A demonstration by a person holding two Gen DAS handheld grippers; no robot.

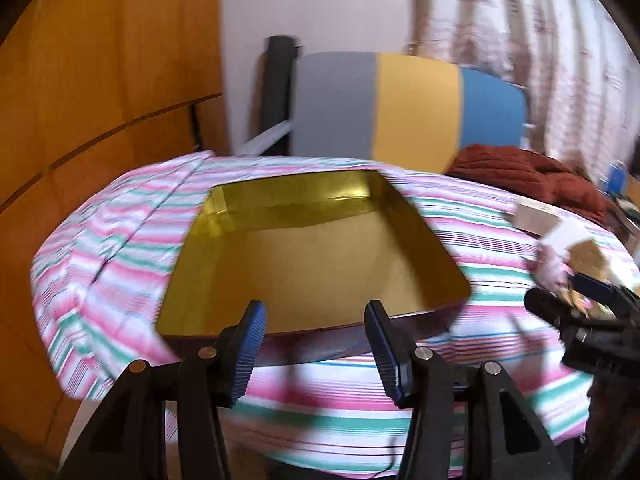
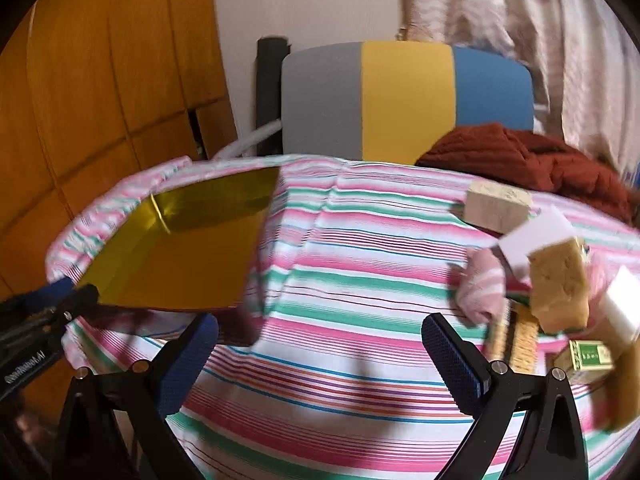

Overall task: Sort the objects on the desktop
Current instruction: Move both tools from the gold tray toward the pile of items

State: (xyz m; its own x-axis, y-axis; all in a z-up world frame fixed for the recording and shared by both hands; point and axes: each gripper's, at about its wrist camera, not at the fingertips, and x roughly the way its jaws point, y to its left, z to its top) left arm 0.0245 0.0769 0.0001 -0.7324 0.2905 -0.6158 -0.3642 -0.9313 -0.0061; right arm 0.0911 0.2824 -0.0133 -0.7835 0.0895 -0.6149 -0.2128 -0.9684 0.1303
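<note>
An open, empty gold tin box sits on the striped tablecloth. My left gripper stands open just before the tin's near rim, with nothing between its fingers. In the right wrist view the tin lies at the left, with the left gripper at its near corner. My right gripper is open over bare cloth. A pile lies to its right: a tan sponge block, a white block, a yellow-brown sponge, a pink striped cloth, a brush and a small green-and-yellow box.
A chair with a grey, yellow and blue back stands behind the table. A rust-red cloth is heaped at the back right. Wooden cabinet doors fill the left and a curtain hangs at the right. The right gripper shows at the left wrist view's right edge.
</note>
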